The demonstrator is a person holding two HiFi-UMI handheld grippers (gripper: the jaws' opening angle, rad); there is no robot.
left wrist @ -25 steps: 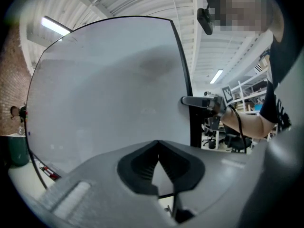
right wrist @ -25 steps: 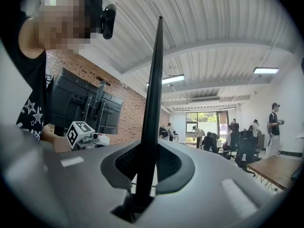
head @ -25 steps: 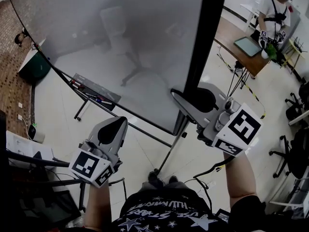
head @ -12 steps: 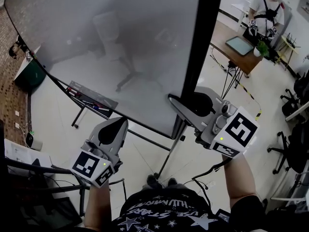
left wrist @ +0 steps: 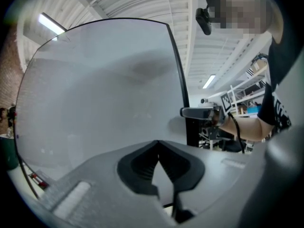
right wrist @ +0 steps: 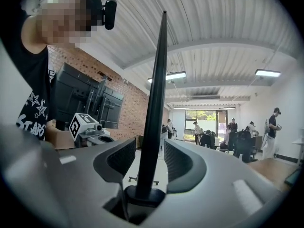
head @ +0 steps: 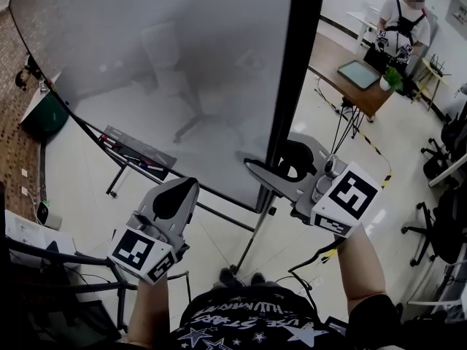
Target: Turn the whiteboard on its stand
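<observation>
Release seems the step in hand: the right gripper (right wrist: pixel 150 146) has just been opening its jaws, which stand spread either side of the whiteboard (head: pixel 168 71)'s dark side edge (head: pixel 303 64), pads off it. The board stands upright on its stand (head: pixel 255 232) before the person, pale face toward the left gripper (head: pixel 179 192), whose jaws are pressed together on nothing. Next, I judge, draw the right gripper straight back clear of the edge, or re-clamp for another swing

Brick wall (right wrist: pixel 137 103), ribbed ceiling (right wrist: pixel 213 27), strip lights (right wrist: pixel 172 75), far window (right wrist: pixel 202 116); pale floor (head: pixel 405 141), wooden desk (head: pixel 332 68), office chairs (head: pixel 446 228) at right.
</observation>
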